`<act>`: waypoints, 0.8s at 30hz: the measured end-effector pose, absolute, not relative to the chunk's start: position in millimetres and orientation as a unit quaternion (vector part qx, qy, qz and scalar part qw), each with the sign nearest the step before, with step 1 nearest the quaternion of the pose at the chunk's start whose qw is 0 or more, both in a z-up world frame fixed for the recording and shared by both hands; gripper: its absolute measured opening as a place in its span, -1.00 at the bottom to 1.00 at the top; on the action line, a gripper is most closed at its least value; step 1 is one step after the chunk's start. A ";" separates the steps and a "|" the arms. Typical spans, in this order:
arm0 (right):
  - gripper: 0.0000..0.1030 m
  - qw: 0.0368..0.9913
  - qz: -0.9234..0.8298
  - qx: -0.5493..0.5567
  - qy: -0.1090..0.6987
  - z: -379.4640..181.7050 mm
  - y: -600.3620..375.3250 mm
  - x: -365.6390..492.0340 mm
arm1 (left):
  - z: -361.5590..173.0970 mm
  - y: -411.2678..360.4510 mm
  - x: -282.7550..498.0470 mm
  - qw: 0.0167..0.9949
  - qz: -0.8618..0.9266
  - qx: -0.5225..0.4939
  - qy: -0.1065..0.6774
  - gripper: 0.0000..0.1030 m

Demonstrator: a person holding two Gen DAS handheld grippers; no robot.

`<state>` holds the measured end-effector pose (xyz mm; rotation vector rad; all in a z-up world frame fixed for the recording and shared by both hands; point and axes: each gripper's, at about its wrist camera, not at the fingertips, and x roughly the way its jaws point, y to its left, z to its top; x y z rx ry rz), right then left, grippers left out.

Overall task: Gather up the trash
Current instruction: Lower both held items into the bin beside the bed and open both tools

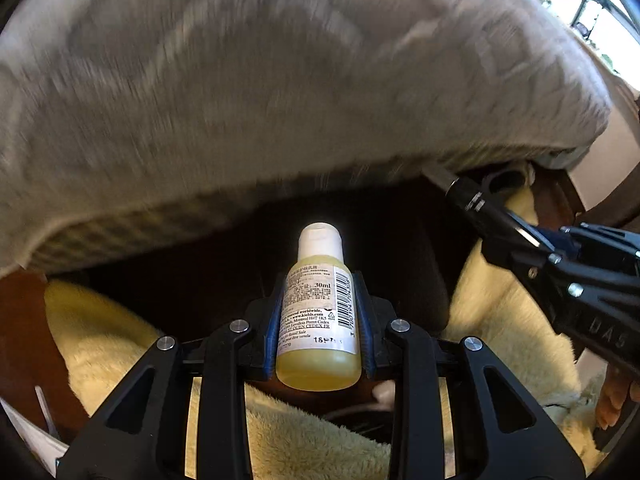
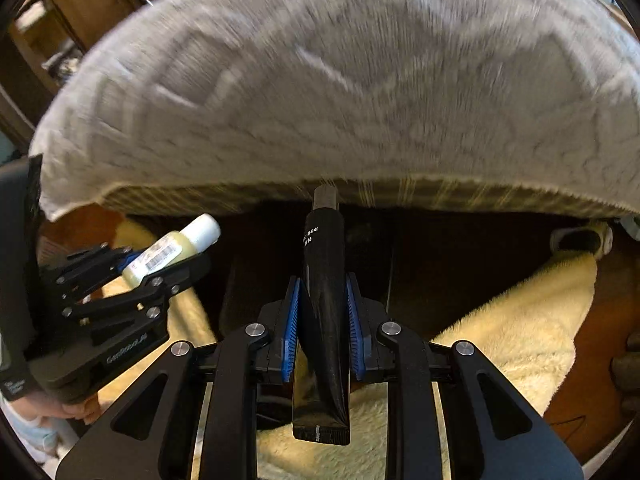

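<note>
My left gripper (image 1: pixel 320 292) is shut on a small bottle (image 1: pixel 318 320) of yellow liquid with a white cap and a printed label, cap pointing forward. The same bottle (image 2: pixel 172 250) shows at the left of the right wrist view, in the left gripper (image 2: pixel 160 264). My right gripper (image 2: pixel 322 304) is shut on a black squeeze tube (image 2: pixel 324 300), grey cap forward, flat crimped end toward the camera. From the left wrist view, the tube (image 1: pixel 476 204) and the right gripper (image 1: pixel 532 240) come in from the right. Both point down at a dark gap under a grey bed edge.
A grey patterned bed cover (image 2: pixel 340 92) fills the upper half of both views, blurred. A cream fluffy rug (image 2: pixel 516 332) lies on the brown floor (image 2: pixel 600 380). A slipper (image 2: pixel 580 240) sits at the right under the bed edge. A window (image 1: pixel 580 8) is top right.
</note>
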<state>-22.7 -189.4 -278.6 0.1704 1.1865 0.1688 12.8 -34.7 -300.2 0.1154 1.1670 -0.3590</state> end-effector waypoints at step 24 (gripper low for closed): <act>0.11 0.810 0.036 0.106 0.576 -322.7 -201.4 9.6 | -351.4 -36.2 29.9 0.776 -0.161 0.046 0.608 0.12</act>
